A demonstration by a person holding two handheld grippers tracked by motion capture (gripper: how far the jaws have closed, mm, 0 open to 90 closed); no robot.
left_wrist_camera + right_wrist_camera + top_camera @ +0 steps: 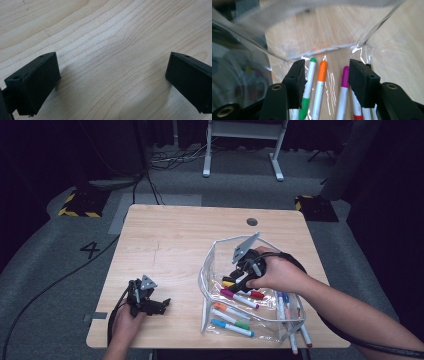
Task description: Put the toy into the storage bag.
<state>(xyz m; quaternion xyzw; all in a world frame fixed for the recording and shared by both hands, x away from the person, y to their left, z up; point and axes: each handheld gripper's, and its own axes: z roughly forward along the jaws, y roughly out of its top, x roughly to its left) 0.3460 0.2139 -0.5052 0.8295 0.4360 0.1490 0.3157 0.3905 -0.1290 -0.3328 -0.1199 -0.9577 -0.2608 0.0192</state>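
Table's (170,235) left half & far edge bare, free to pass. Clear pouch (212,265) w/ markers (239,298) fills right-front; its walls hem in right gripper (325,75).

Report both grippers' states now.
Left gripper: open, empty, over the wooden table.
Right gripper: open, holding nothing, inside the clear plastic pouch.

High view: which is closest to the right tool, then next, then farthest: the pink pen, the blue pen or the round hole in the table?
From the right tool:
1. Pink pen, just below it inside the clear bag.
2. Blue pen, lower down, at the bag's near edge.
3. Round hole, far up near the table's back edge.
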